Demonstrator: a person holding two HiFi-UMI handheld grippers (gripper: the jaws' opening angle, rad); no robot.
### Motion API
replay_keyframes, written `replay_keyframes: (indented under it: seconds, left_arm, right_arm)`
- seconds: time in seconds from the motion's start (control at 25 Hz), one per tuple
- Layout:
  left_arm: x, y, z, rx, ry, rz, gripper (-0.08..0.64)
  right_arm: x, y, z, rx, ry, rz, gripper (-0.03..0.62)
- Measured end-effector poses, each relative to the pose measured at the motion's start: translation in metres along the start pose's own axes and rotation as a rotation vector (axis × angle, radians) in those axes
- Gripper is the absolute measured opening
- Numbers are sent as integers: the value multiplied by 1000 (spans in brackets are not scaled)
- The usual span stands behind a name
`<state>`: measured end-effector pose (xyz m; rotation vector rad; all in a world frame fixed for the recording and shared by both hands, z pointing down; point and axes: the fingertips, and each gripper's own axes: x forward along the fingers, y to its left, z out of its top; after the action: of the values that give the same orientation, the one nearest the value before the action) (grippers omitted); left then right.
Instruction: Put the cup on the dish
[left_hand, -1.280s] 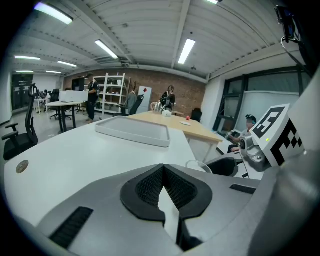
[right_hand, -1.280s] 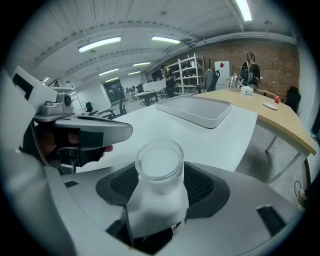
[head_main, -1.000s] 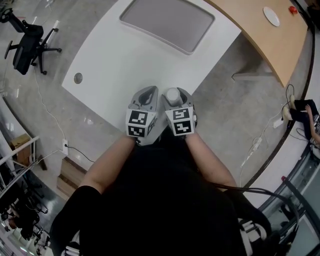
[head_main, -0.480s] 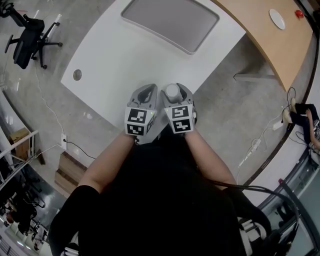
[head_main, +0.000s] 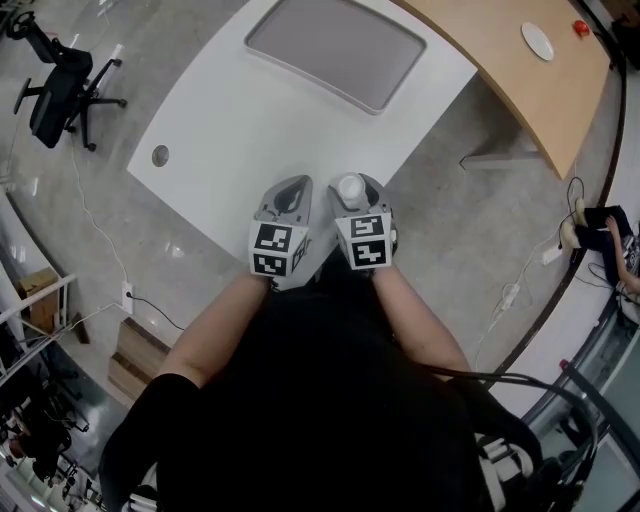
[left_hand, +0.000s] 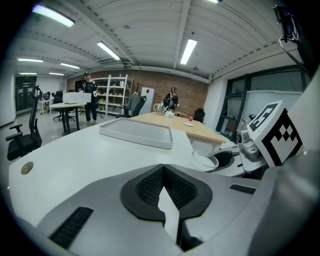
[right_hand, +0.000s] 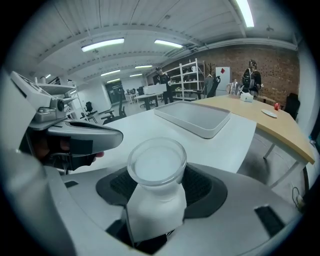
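A frosted, clear-rimmed cup (head_main: 348, 188) (right_hand: 156, 167) stands upright between the pads of my right gripper (head_main: 350, 184) (right_hand: 157, 176), which is shut on it. Its rim (left_hand: 205, 160) also shows in the left gripper view. My left gripper (head_main: 290, 192) (left_hand: 162, 172) sits close beside the right one, shut with nothing in it. Both hover over the front edge of the white table (head_main: 250, 130). A small white dish (head_main: 537, 41) (right_hand: 269, 113) lies far off on the wooden table (head_main: 510, 85).
A grey-white tray (head_main: 335, 45) (left_hand: 135, 134) (right_hand: 192, 117) lies at the far side of the white table. A round grommet (head_main: 160, 155) sits near its left edge. A red object (head_main: 581, 27) lies near the dish. An office chair (head_main: 55, 85) stands on the floor at left.
Both grippers stay side by side at the table's front edge with the cup still held. Only the head view has shifted slightly.
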<state>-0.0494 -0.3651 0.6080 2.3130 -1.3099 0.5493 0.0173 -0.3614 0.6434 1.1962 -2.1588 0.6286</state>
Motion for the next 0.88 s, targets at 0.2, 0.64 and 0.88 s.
replay_keyframes:
  seconds: [0.2, 0.64, 0.88]
  left_arm:
    - [-22, -5, 17, 11, -56, -5, 3]
    - [-91, -5, 32, 17, -148, -48, 3]
    - [-119, -9, 40, 38, -186, -67, 3]
  right_arm:
    - [-29, 10, 17, -4, -47, -20, 233]
    - [-84, 75, 46, -73, -111, -18, 233]
    - [-115, 97, 52, -77, -142, -36, 233]
